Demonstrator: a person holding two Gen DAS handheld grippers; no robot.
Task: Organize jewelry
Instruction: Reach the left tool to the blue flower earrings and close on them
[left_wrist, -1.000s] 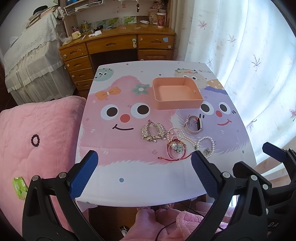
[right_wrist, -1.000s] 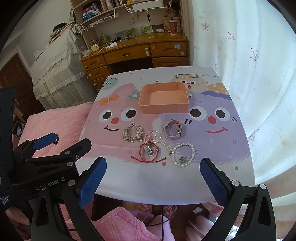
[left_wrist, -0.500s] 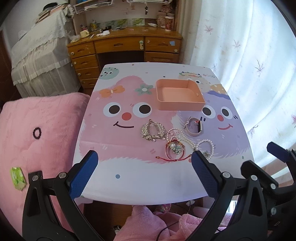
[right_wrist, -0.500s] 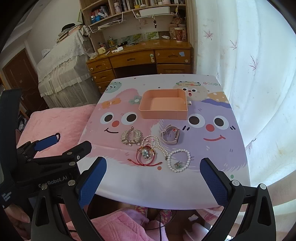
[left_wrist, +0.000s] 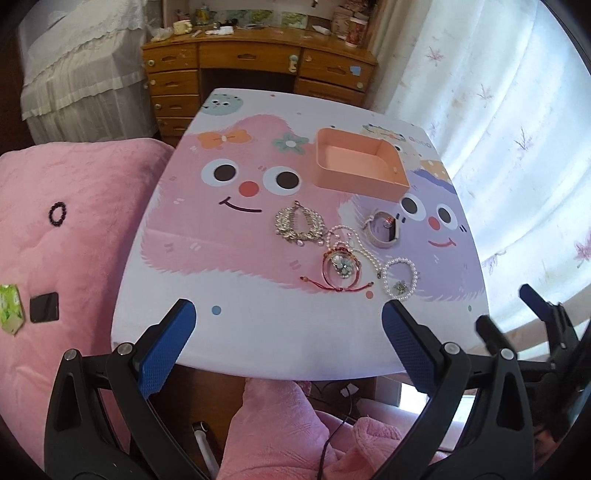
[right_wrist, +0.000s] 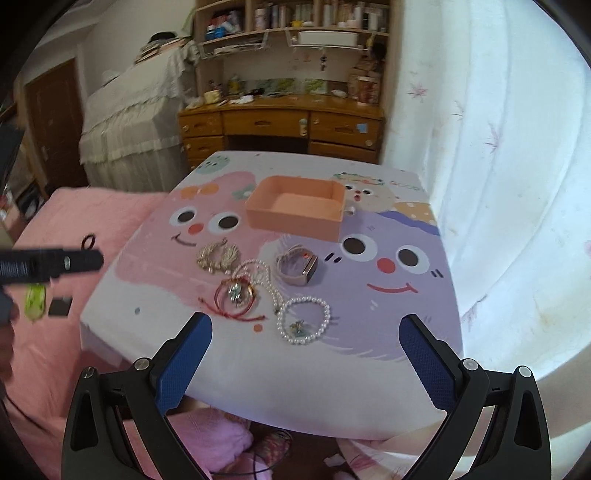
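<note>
An empty orange tray (left_wrist: 360, 168) (right_wrist: 295, 211) stands on the cartoon-print table (left_wrist: 229, 325) (right_wrist: 369, 365). In front of it lie a gold leaf piece (left_wrist: 298, 226) (right_wrist: 218, 256), a beige watch (left_wrist: 382, 232) (right_wrist: 298, 268), a long pearl strand (left_wrist: 351, 240) (right_wrist: 264, 275), a red cord bracelet with a flower charm (left_wrist: 340, 267) (right_wrist: 236, 295) and a pearl bracelet (left_wrist: 399, 278) (right_wrist: 303, 320). My left gripper (left_wrist: 288, 349) hangs open above the near table edge. My right gripper (right_wrist: 304, 362) is open too, just short of the pearl bracelet, holding nothing.
A pink quilted bed (left_wrist: 62, 221) (right_wrist: 48, 332) lies left of the table with a black hair tie (left_wrist: 57, 213), a black square (left_wrist: 44, 307) and a green packet (left_wrist: 10, 308). A wooden desk (left_wrist: 258, 70) stands behind, white curtains (left_wrist: 517, 147) at right.
Both cameras shifted: the left view swung and closed in on the table, the right view dropped lower toward the jewelry. The jewelry and tray lie where they were. Both grippers stay open.
</note>
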